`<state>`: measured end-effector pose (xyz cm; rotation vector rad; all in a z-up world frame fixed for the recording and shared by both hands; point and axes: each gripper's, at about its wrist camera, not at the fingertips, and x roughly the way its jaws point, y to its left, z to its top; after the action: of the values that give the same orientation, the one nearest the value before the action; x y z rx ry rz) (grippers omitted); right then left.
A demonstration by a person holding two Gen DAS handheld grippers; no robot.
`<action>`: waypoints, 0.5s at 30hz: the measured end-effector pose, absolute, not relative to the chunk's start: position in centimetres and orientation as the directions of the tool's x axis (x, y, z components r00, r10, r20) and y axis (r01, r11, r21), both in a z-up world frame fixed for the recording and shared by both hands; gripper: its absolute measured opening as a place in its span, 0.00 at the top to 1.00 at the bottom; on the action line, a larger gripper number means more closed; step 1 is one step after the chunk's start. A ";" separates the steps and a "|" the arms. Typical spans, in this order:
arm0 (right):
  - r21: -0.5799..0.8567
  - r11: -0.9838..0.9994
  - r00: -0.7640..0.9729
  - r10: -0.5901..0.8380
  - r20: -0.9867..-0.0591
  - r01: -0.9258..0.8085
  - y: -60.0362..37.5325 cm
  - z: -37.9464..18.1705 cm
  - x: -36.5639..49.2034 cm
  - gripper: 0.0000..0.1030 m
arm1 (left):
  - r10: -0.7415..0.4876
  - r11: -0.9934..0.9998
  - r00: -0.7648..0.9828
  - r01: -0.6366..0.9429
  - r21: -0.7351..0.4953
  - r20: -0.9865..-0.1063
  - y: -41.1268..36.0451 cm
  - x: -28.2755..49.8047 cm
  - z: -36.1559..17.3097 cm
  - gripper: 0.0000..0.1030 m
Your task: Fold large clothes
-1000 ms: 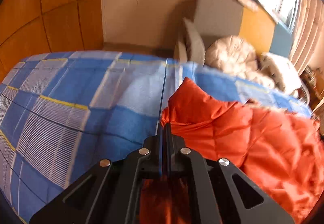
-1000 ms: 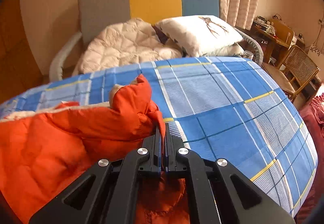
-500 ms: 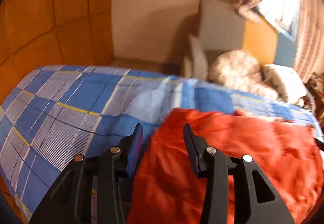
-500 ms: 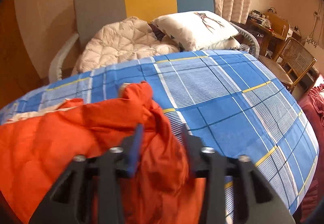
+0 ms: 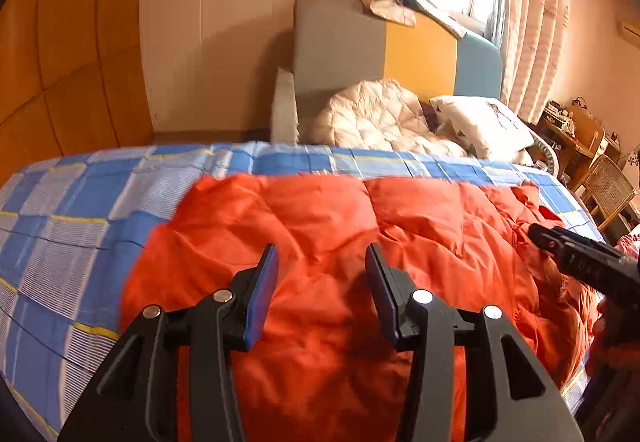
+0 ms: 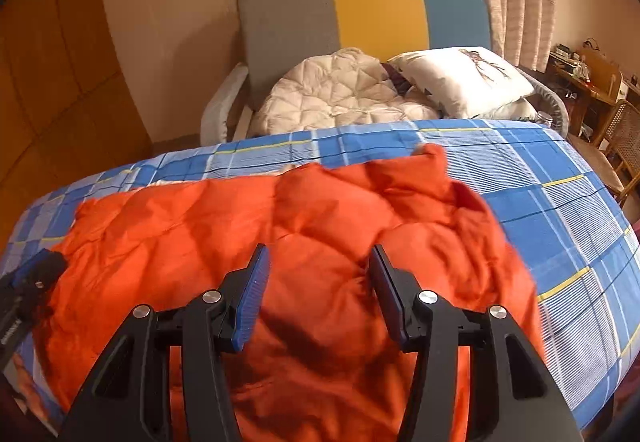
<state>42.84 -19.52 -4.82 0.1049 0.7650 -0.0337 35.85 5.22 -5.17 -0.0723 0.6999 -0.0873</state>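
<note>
An orange padded jacket point(image 5: 344, 242) is seen spread flat across the middle of the frame on a bed covered by a blue checked sheet point(image 5: 72, 210). The left gripper point(image 5: 322, 294) is held wide open above the near part of the garment, lower centre of the left wrist view, with nothing between its blue pads. The right gripper point(image 6: 318, 294) is likewise wide open and empty, lower centre of the right wrist view, over the quilted fabric. In the left wrist view the right gripper is also caught at the right edge, close to the jacket's right side.

The step in hand is judged to be a re-grasp for the next fold. The garment's upper right corner point(image 6: 432, 162) is seen bunched and raised, so it should probably be flattened first. Matching edges are best taken on both sides, fabric pinched fully between the pads so the slippery shell is not dropped. Both sides should be lifted together and laid over evenly, with the padding pressed down afterwards, since it will likely spring back.

A cream cushion point(image 6: 332, 94) and a pillow point(image 6: 464, 78) are seen beyond the bed, upper centre.
</note>
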 end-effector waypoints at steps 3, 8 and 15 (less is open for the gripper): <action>0.049 0.997 0.714 -0.004 -0.700 0.054 -17.9 -5.7 43.3 0.50 | -0.091 0.995 0.738 0.038 -0.094 -0.668 4.9 36.9 -6.3 0.56; 0.030 0.998 0.668 -0.020 -0.744 0.063 -17.3 -8.3 45.0 0.50 | -0.077 0.996 0.693 0.020 -0.088 -0.717 5.2 39.0 -9.6 0.55; 0.021 0.998 0.622 -0.016 -0.783 0.053 -17.1 -11.6 47.1 0.50 | -0.093 0.992 0.694 0.005 -0.124 -0.714 5.6 40.3 -12.5 0.56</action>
<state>47.11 -17.11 -11.64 0.0431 0.8993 -0.0398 40.34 5.56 -12.51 -0.1159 0.8019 -0.0552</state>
